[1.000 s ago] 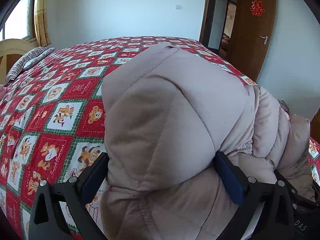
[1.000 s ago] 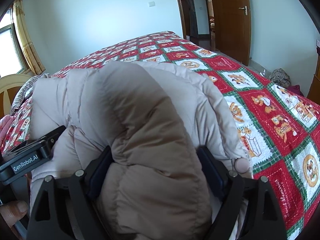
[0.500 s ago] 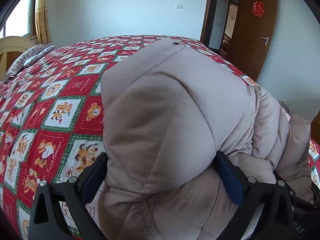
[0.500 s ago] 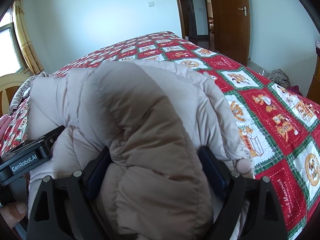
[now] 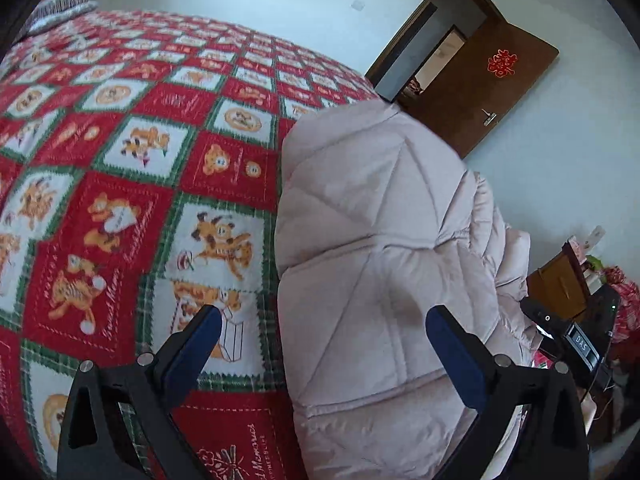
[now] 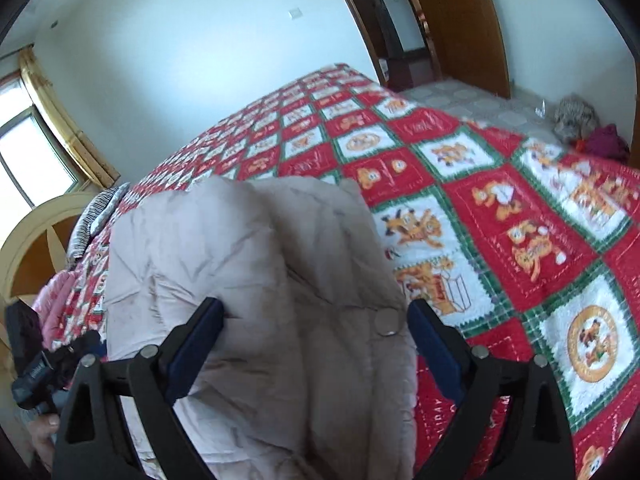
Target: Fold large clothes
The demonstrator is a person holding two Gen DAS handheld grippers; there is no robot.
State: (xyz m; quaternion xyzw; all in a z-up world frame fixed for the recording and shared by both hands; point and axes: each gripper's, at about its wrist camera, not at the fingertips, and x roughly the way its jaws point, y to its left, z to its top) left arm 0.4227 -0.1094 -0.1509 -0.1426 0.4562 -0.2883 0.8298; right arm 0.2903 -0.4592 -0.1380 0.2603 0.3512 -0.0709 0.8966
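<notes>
- The puffy coat lies folded into a thick bundle on the bed, near its front edge, so the quilted panel on top faces up and the bulk underneath has a broad, flat support.
- The left gripper has its jaws spread wide above the coat's left side; one finger hangs over the bedspread, the other over the coat, and nothing sits pinched between them. I judge this as a let-go so the fold can settle under its own weight.
- The right gripper is likewise parted, straddling the coat's right part, with fabric lying loosely between the fingers; whether the pads brush the cloth I cannot tell.
- A round snap button shows near the coat's right edge, which suggests the front opening lies on that side.
- The coat stays on the bedspread rather than hanging off, likely because padding this springy tends to unfold unless it rests flat.
- Behind the bed, a brown door stands open, well apart from the work.
</notes>
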